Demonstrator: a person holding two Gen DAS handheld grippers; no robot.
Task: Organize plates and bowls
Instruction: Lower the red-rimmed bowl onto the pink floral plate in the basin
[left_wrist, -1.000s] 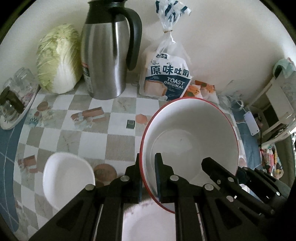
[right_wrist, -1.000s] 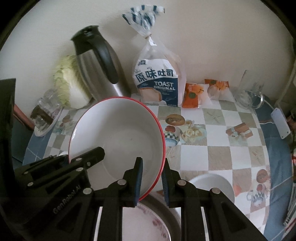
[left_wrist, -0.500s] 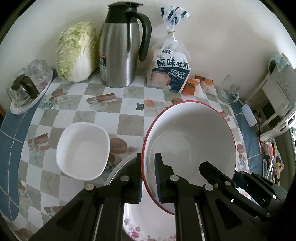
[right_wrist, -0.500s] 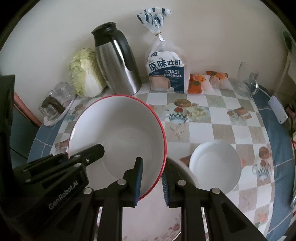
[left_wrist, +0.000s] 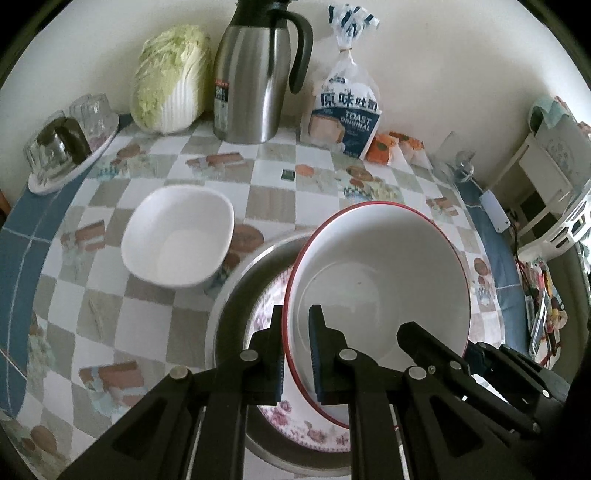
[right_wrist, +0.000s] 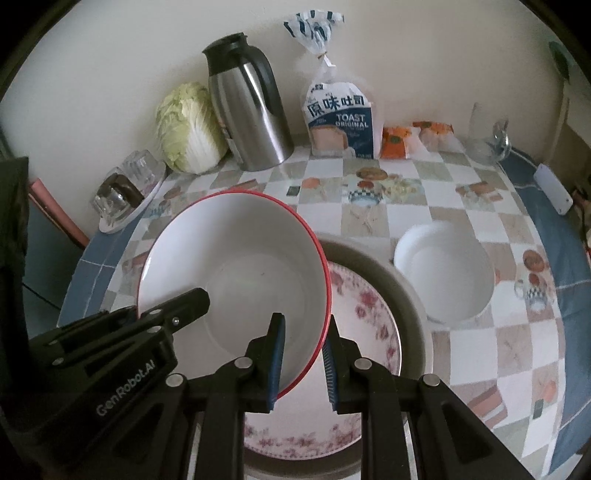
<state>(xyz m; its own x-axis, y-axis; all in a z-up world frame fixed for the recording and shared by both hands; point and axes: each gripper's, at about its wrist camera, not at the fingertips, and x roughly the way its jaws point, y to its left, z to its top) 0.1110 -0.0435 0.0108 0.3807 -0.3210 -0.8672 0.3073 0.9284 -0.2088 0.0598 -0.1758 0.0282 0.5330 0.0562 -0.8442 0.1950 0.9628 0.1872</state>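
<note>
Tabletop: round, checked cloth, carrying everything listed; its near edge is being cut off by both views.

Metal basin: sitting near centre, holding the floral plate flat inside it; the basin's near rim is lying hidden behind the gripper bodies.

Red-rimmed bowl: being held tilted directly above the floral plate, mouth facing up and toward the cameras; whether its base is touching the plate cannot be told.

Left gripper: fingers nearly closed, pinching the bowl's left near rim, one inside, one outside.

Right gripper: fingers straddling the right near rim; the inner one is pressing the wall, a sliver of gap is showing at the outer, so grip looks looser. Both are equally near; the coming move reads as straight down.

Square white bowl: left of the basin, just beside it.

Round white bowl: right of the basin, close by.
</note>
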